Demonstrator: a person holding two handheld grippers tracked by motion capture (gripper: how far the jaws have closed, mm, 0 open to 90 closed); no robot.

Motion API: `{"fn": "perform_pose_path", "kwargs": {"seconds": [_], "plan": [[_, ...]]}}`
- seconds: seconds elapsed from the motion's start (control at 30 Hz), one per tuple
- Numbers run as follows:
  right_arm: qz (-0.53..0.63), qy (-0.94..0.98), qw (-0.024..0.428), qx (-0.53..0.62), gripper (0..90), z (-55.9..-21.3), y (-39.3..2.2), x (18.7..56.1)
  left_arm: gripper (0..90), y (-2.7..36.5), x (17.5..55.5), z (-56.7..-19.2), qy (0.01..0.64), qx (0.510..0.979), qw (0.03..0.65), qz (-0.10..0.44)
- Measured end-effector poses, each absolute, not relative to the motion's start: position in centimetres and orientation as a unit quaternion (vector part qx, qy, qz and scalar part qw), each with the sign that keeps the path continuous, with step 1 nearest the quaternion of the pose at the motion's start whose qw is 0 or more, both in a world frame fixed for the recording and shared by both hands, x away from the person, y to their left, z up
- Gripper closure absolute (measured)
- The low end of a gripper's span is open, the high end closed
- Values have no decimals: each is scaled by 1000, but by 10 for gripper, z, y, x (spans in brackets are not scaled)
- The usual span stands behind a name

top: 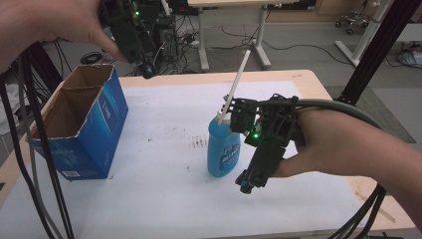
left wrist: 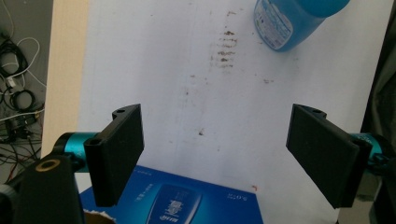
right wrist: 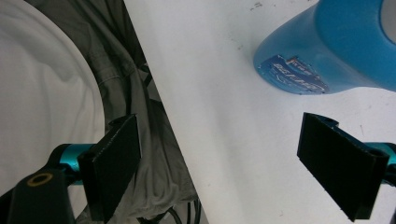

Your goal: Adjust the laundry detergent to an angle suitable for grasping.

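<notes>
High view: upright blue bottle (top: 223,149) with white pump; both grippers' jaws spread, empty.

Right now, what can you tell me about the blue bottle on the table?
The blue bottle stands upright near the middle of the white table cover. It looks like translucent plastic holding blue liquid, with a printed label on its front and a long white tube slanting up from its top. The right gripper is beside it, open, not gripping it.

1. A grey floor (top: 308,55) stretches behind the table, strewn with black cables (top: 185,30).
2. A white-legged desk (top: 261,37) stands beyond.
3. An office chair base (top: 352,21) sits far right.
</notes>
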State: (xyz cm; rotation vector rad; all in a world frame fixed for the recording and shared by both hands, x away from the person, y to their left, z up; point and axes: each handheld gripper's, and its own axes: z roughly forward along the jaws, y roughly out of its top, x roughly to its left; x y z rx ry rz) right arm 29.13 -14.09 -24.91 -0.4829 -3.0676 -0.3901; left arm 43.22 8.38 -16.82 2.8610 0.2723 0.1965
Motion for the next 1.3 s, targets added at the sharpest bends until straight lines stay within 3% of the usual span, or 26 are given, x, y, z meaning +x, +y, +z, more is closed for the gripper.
{"fn": "perform_pose_path", "kwargs": {"seconds": [0.77, 1.3], "plan": [[-136, -976, -2, -171, 132, -237, -154, 301, 192, 45, 395, -233, 77, 975, 207, 32], [-154, -969, -9, -193, 132, -230, -172, 311, 192, 20, 383, -260, 89, 969, 228, 23]]}}
